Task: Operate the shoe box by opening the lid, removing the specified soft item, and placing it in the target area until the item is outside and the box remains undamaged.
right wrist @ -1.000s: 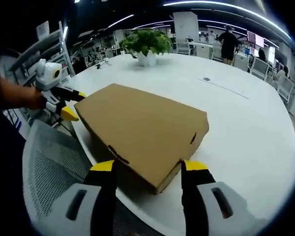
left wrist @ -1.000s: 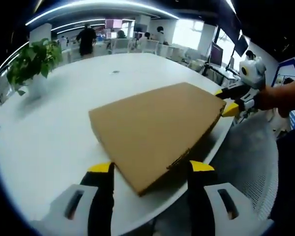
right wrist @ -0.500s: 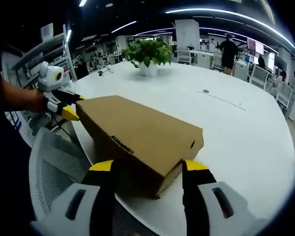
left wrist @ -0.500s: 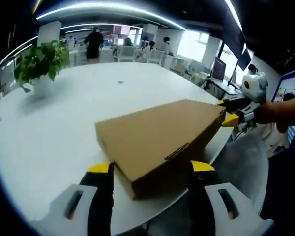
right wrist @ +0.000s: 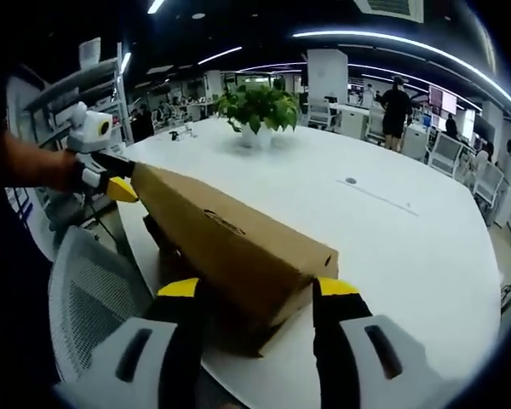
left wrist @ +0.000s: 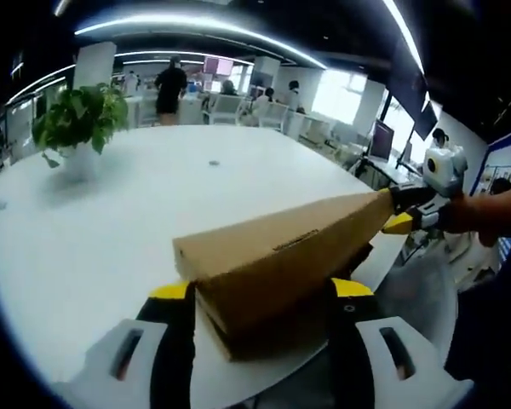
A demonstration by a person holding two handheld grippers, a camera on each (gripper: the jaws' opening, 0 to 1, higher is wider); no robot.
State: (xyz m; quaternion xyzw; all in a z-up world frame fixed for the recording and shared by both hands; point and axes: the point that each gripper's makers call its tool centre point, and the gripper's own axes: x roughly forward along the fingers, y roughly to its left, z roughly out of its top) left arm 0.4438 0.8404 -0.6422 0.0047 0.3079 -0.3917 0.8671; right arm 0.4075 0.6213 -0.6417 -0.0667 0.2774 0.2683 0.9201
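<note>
Shoe box [left wrist: 281,264] sits at the near edge of the white desk [left wrist: 111,221], lid tilted up. My left tool [left wrist: 260,294] and right tool [right wrist: 254,290] each straddle a lid corner, jaws spread wide; grip uncertain.

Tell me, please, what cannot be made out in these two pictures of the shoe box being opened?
- Box contents: hidden in both views by the raised lid.
- Left gripper tips: covered by the lid's corner in the right gripper view.
- Right gripper tips: likewise covered in the left gripper view.
- Small mark on the table: too small to identify.
</note>
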